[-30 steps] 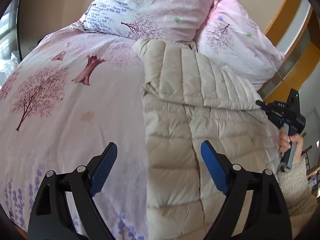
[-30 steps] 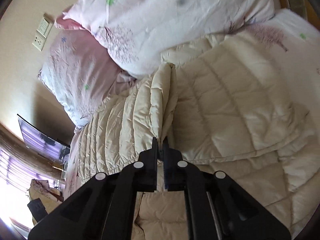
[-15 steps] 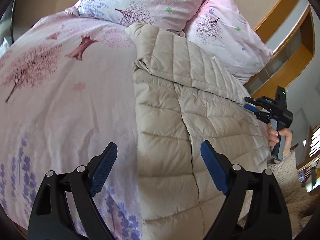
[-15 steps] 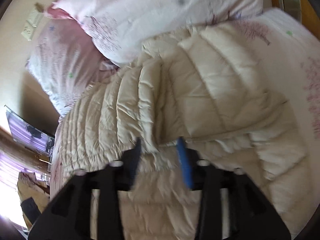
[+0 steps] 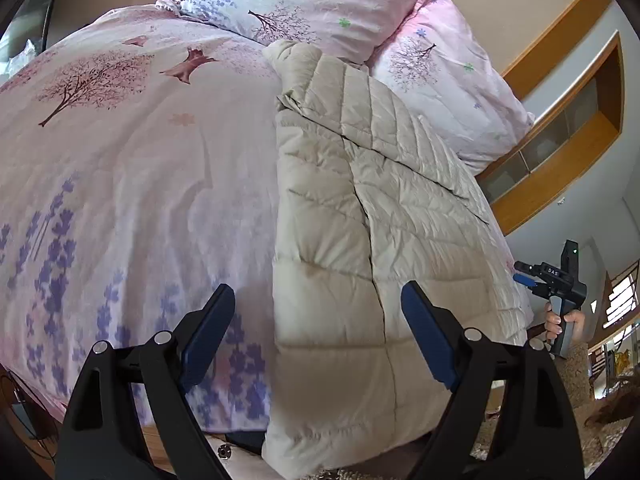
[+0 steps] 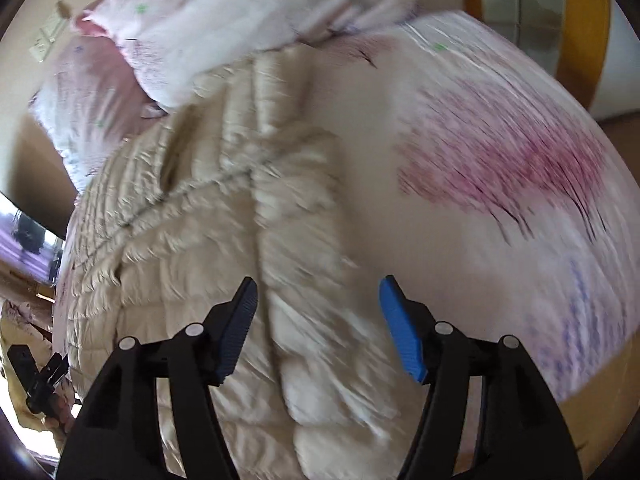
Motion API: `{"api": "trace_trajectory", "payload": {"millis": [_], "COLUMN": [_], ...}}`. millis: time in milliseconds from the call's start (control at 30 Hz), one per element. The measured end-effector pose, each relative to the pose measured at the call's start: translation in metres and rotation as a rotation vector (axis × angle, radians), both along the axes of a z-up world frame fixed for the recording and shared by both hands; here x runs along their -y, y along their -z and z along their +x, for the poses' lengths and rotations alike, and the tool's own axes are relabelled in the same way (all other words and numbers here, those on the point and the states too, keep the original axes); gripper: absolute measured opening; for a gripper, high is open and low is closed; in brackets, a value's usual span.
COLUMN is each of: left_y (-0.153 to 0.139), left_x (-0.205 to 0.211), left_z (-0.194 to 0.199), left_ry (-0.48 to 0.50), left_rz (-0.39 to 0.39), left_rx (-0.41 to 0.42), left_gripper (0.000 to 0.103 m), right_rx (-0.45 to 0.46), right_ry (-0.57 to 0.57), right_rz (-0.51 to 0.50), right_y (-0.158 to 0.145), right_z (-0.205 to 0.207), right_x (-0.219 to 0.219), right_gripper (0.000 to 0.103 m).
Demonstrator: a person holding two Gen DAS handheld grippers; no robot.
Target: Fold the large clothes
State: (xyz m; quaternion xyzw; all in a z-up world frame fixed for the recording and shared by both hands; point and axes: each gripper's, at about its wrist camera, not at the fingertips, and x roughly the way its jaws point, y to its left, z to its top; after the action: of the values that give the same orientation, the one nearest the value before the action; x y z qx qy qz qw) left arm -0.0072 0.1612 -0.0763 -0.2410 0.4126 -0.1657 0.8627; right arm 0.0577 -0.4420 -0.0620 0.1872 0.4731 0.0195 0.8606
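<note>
One bed (image 5: pixel 132 184), jacket (image 5: pixel 360 208) laid lengthwise toward the pillows (image 5: pixel 320 4) at 12 o'clock, flat for folding. Left gripper (image 5: pixel 318 330) spread, empty, over the hem; right gripper (image 6: pixel 316 326) opening, nothing pinched.

I see a bed (image 5: pixel 132 184) covered by a pink quilt printed with trees and purple flowers. Two matching pillows (image 5: pixel 320 4) lie at its head. A beige padded coat (image 5: pixel 360 216) lies flat along one side of the quilt — collar touching the pillows, hem hanging over the foot edge.
</note>
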Motion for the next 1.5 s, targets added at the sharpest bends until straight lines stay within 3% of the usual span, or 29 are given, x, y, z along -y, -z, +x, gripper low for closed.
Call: {"api": "trace_trajectory", "payload": {"millis": [367, 600, 867, 1133, 1333, 1500], "left_y": [0.000, 0.002, 0.003, 0.006, 0.015, 0.032], "left_x": [0.001, 0.001, 0.012, 0.012, 0.010, 0.010], "left_z": [-0.014, -0.021, -0.020, -0.031, -0.054, -0.064], "left_ry": [0.053, 0.066, 0.106, 0.120, 0.120, 0.111], "left_rz": [-0.038, -0.091, -0.109, -0.192, -0.263, -0.295], "left_rx": [-0.047, -0.046, -0.052, -0.082, -0.101, -0.132], "left_gripper": [0.080, 0.080, 0.080, 0.079, 0.078, 0.078], "right_rx": [-0.095, -0.036, 0.001, -0.011, -0.034, -0.025], "right_ry": [-0.040, 0.006, 0.054, -0.080, -0.191, -0.221], "right_rz": [0.097, 0.086, 0.185, 0.402, 0.406, 0.510], "right_y": [0.028, 0.024, 0.037, 0.049, 0.057, 0.073], "right_z": [-0.014, -0.041, -0.085, -0.104, -0.117, -0.117], "right_x": [-0.004, 0.003, 0.037, 0.038, 0.023, 0.024], "right_gripper": [0.065, 0.065, 0.064, 0.064, 0.064, 0.064]}}
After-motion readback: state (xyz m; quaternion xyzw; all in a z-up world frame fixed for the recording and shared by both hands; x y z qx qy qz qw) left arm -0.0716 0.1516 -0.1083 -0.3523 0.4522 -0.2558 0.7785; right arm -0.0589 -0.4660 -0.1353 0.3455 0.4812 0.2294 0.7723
